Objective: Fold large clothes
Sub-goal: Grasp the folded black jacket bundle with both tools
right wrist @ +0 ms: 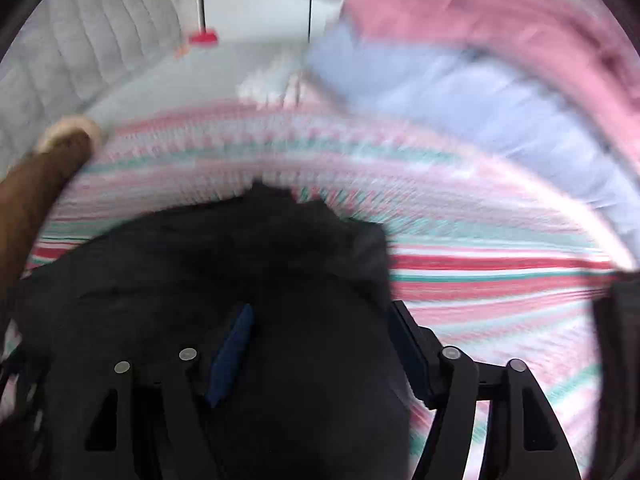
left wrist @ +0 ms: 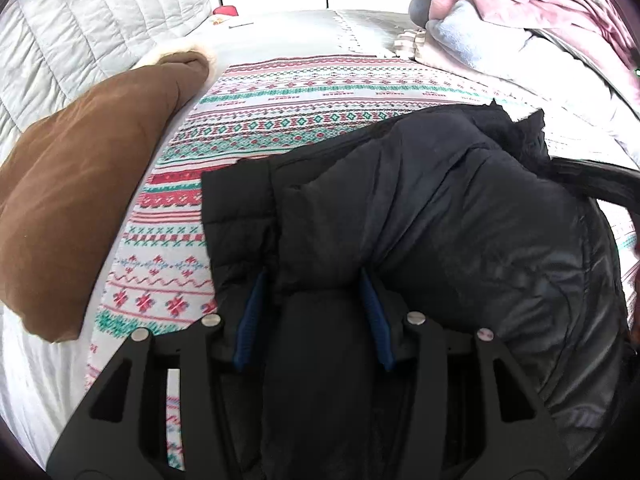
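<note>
A black padded jacket (left wrist: 440,208) lies bunched on a patterned red, green and white blanket (left wrist: 280,100) on a bed. My left gripper (left wrist: 316,280) is shut on a thick fold of the jacket, which fills the gap between its blue-padded fingers (left wrist: 250,320). In the blurred right wrist view the same jacket (right wrist: 208,264) covers the lower left. My right gripper (right wrist: 320,320) has jacket fabric bunched between its fingers (right wrist: 232,352); the right finger is mostly hidden at the fabric's edge.
A brown fleece-lined garment (left wrist: 80,184) lies left of the jacket. A pile of pink, blue and white clothes (left wrist: 520,20) sits at the back right. A quilted white headboard (left wrist: 80,20) stands at the back left. Bare blanket (right wrist: 500,280) lies to the right.
</note>
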Motion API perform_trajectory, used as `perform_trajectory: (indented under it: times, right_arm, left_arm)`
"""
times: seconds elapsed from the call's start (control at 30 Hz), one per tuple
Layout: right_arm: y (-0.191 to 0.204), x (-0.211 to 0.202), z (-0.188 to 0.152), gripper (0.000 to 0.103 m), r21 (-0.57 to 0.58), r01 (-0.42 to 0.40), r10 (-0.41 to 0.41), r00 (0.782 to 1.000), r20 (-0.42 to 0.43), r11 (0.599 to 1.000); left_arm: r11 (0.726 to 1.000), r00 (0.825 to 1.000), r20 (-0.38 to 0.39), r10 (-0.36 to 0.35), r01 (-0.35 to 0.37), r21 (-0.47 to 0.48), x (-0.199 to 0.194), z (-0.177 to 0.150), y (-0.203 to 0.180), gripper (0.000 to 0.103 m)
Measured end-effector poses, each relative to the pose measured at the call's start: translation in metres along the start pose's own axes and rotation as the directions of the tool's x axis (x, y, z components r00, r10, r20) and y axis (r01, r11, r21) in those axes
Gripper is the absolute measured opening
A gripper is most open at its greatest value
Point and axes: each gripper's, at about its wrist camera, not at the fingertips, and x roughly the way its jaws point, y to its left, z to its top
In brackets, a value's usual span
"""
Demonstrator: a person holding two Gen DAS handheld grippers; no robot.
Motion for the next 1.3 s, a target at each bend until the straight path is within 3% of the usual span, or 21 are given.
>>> perform_trajectory:
  times: [0.07,0.13,0.3,0.37,0.47,0.53,0.6,0.7,0.77,0.83,0.93,1.07,1.13,1.27,1.3]
  right_arm:
    - [-0.009,-0.047,-0.018,0.076,-0.023,0.046,-0.044,0.996,0.072,0.999]
    - [-0.019,-0.090,-0.041,0.084,-0.021,0.033,-0.031,0.991,0.127,0.999]
    - [-0.034,-0.121,-0.081,0.085,-0.014,0.014,-0.011,0.982,0.186,1.000]
    - [-0.034,-0.123,-0.097,0.085,-0.002,-0.041,0.040,0.976,0.215,0.999]
    - [-0.024,-0.125,-0.103,0.085,-0.056,-0.151,0.159,0.969,0.188,0.987]
    - [-0.021,-0.123,-0.102,0.085,-0.087,-0.159,0.173,0.968,0.179,0.983]
    - [-0.028,-0.119,-0.104,0.085,-0.055,-0.222,0.227,0.963,0.146,0.974]
    - [-0.046,-0.107,-0.105,0.085,0.066,-0.380,0.375,0.923,0.084,0.922]
    - [-0.052,-0.104,-0.106,0.085,0.103,-0.439,0.433,0.898,0.072,0.893]
    - [-0.054,-0.102,-0.108,0.085,0.113,-0.462,0.457,0.887,0.065,0.880]
    - [-0.060,-0.093,-0.109,0.085,0.161,-0.497,0.498,0.866,0.034,0.853]
    - [-0.071,-0.076,-0.112,0.085,0.269,-0.563,0.581,0.814,0.016,0.782]
    - [-0.073,-0.070,-0.113,0.085,0.288,-0.558,0.582,0.813,0.005,0.778]
    - [-0.069,-0.060,-0.113,0.085,0.281,-0.522,0.550,0.835,-0.026,0.806]
    - [-0.067,-0.058,-0.113,0.085,0.278,-0.515,0.544,0.839,-0.031,0.811]
  left_arm:
    - [1.000,1.000,-0.017,-0.005,0.004,-0.016,-0.009,0.001,0.003,0.051]
    - [0.999,1.000,-0.020,-0.022,0.022,-0.030,-0.020,0.001,0.004,0.051]
    - [0.995,0.998,-0.023,-0.060,0.058,-0.079,-0.048,-0.017,0.014,0.059]
    - [0.986,0.994,-0.046,-0.100,0.093,-0.138,-0.057,-0.024,0.027,0.059]
    - [0.973,0.990,-0.046,-0.133,0.122,-0.194,-0.067,-0.032,0.041,0.059]
    - [0.977,0.992,-0.049,-0.115,0.104,-0.186,-0.071,-0.040,0.046,0.060]
    - [0.976,0.990,-0.062,-0.129,0.116,-0.184,-0.070,-0.050,0.048,0.061]
    - [0.967,0.979,-0.090,-0.183,0.163,-0.198,-0.066,-0.065,0.048,0.063]
    - [0.960,0.974,-0.089,-0.209,0.187,-0.210,-0.064,-0.073,0.050,0.065]
    - [0.950,0.969,-0.087,-0.233,0.208,-0.231,-0.063,-0.079,0.053,0.071]
    - [0.925,0.949,-0.097,-0.300,0.265,-0.272,-0.058,-0.085,0.060,0.071]
    - [0.890,0.929,-0.098,-0.356,0.306,-0.337,-0.057,-0.084,0.071,0.071]
    - [0.878,0.924,-0.078,-0.376,0.328,-0.349,-0.061,-0.083,0.073,0.071]
    - [0.849,0.892,-0.077,-0.445,0.393,-0.353,-0.061,-0.081,0.067,0.071]
    - [0.849,0.892,-0.078,-0.444,0.391,-0.356,-0.061,-0.079,0.069,0.071]
